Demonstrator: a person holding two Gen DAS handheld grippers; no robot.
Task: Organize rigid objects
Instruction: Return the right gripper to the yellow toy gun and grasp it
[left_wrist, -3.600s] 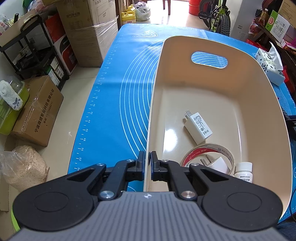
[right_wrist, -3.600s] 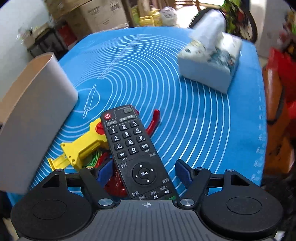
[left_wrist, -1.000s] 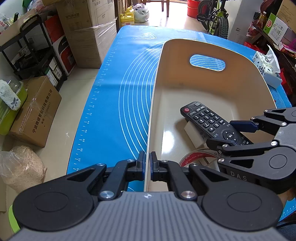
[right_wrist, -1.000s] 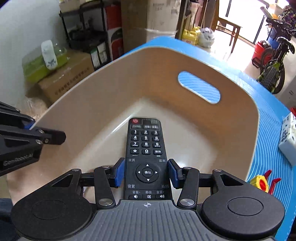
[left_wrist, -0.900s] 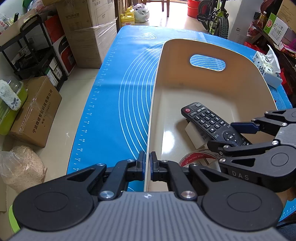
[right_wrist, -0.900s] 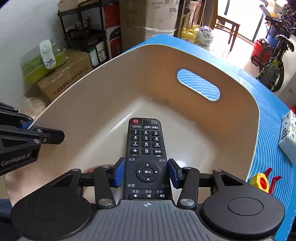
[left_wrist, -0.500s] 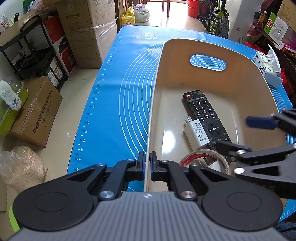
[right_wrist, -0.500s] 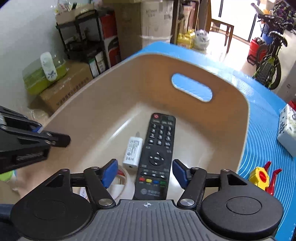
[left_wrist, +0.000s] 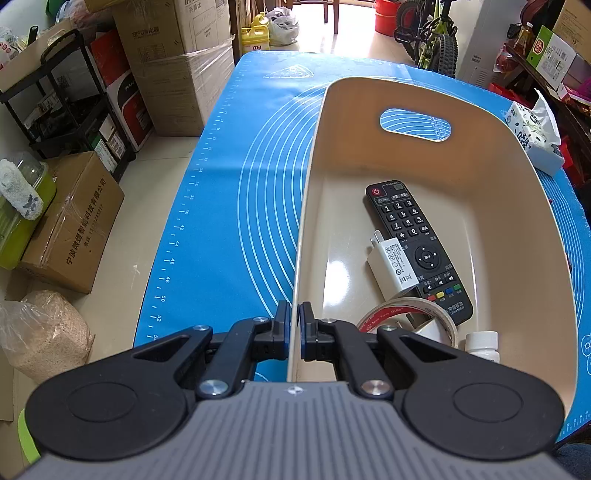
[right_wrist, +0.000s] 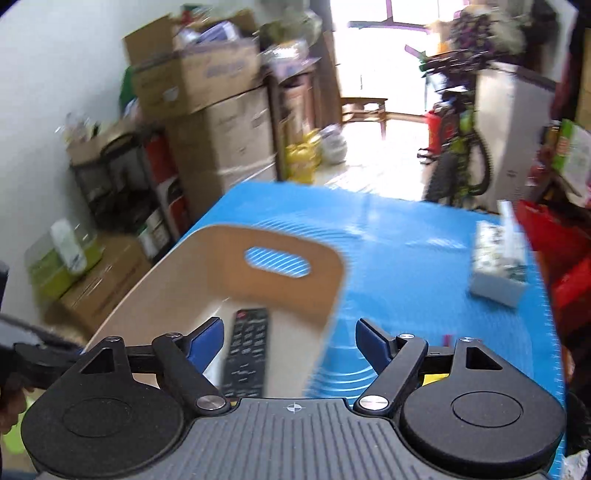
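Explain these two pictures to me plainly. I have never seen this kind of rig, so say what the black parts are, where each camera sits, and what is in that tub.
No robot arm here: a person holds a two-finger gripper in each hand, with a wide-angle camera on each looking forward along its fingers.

The sharp picture is from the left gripper. Its fingers are shut on the near wall of the beige tub, which stands on a blue mat.

In the tub lie a black remote control, a white charger lying partly on it, a roll of tape and a small white bottle.

The blurred picture is from the right gripper. Its blue-tipped fingers are spread open and hold nothing; it hangs above the tub's near end. A tissue pack sits further off on the mat.
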